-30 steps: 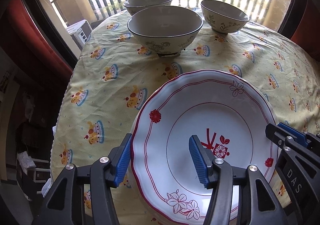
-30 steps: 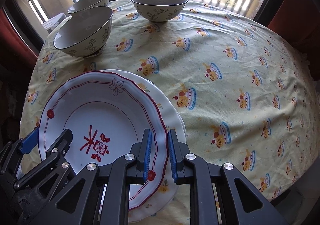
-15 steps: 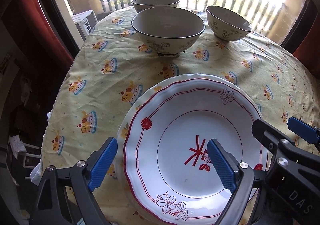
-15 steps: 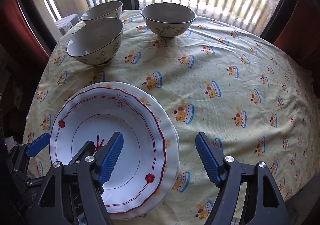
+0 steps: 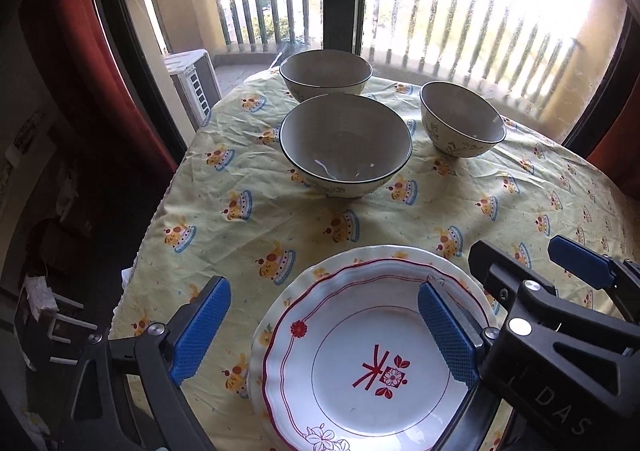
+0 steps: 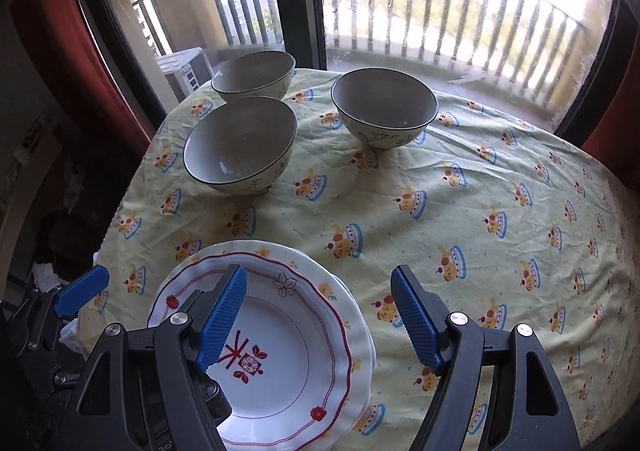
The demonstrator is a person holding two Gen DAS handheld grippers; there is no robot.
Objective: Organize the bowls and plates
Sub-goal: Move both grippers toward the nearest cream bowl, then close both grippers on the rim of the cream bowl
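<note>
A red-rimmed white plate (image 5: 372, 363) (image 6: 280, 367) lies on top of another plate whose yellowish rim (image 5: 460, 271) (image 6: 352, 315) shows beneath it, at the table's near left. Three grey bowls stand beyond: a near one (image 5: 346, 145) (image 6: 240, 145), a far left one (image 5: 326, 73) (image 6: 254, 75) and a right one (image 5: 462, 119) (image 6: 384, 107). My left gripper (image 5: 324, 327) is open and empty above the plates' left side. My right gripper (image 6: 320, 319) is open and empty above their right rim.
A yellow tablecloth (image 6: 500, 211) with a cake print covers the round table. A window with balcony railing (image 5: 480, 23) is behind the table, and red curtains (image 5: 92, 51) hang at the left. The table's left edge (image 5: 160, 211) drops to a dark floor.
Both grippers opened, letting go of the red-rimmed plate onto the lower plate, then drew back and up from the stack. The bowls now appear farther away.
</note>
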